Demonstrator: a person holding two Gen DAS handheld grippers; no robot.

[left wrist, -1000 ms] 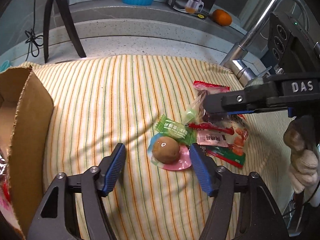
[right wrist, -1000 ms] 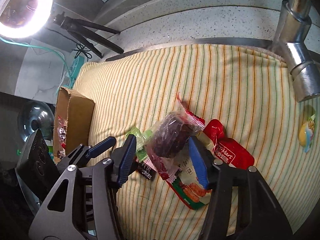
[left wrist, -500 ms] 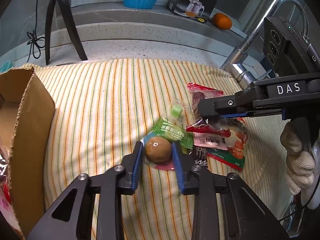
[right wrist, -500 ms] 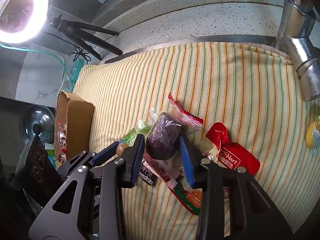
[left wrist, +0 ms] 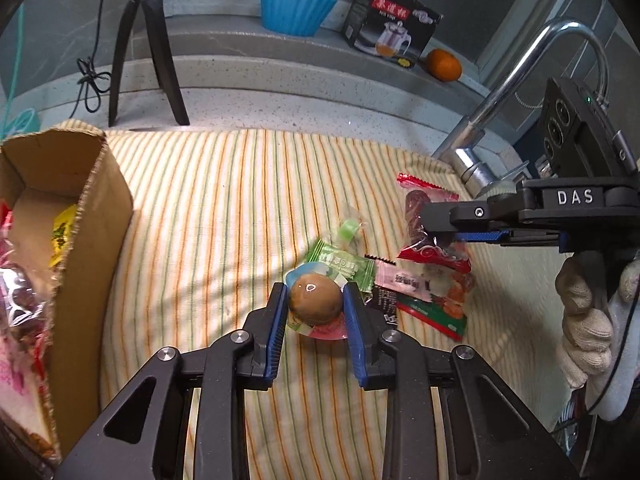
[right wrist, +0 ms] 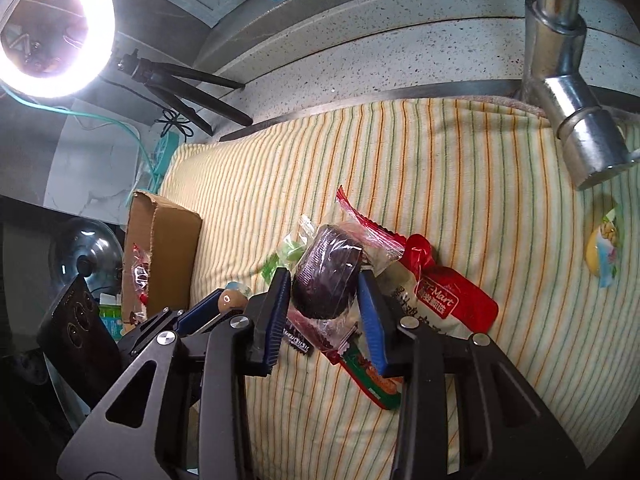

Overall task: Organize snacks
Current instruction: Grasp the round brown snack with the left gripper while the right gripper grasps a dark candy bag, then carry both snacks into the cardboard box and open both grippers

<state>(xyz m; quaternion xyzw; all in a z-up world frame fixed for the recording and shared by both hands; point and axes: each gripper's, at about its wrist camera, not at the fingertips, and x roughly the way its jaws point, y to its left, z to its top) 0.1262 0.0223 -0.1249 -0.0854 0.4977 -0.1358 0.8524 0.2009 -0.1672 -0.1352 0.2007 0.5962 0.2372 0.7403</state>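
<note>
On the striped cloth [left wrist: 208,216] lies a small pile of snacks. My left gripper [left wrist: 315,303] is shut on a round brown snack in a pink and blue wrapper [left wrist: 316,300]. My right gripper [right wrist: 325,286] is shut on a dark cake in a clear, red-edged packet [right wrist: 328,272]; from the left wrist view it reaches in from the right, shut on that packet [left wrist: 420,216]. A green packet [left wrist: 340,262], a pink sachet [left wrist: 404,282] and a red pouch [right wrist: 448,300] lie around them. An open cardboard box [left wrist: 88,216] with several snacks inside stands at the left.
A chrome tap [left wrist: 516,92] rises at the cloth's right edge. On the ledge behind are a blue tub [left wrist: 296,14], a tea box [left wrist: 390,24] and an orange [left wrist: 444,65]. A tripod [left wrist: 148,40] and ring light [right wrist: 52,28] stand at the back left. A yellow snack [right wrist: 604,244] lies apart.
Both grippers went from wide apart to shut: the left on the round brown snack, the right on the dark cake packet. Both snacks have lifted slightly off the pile.
</note>
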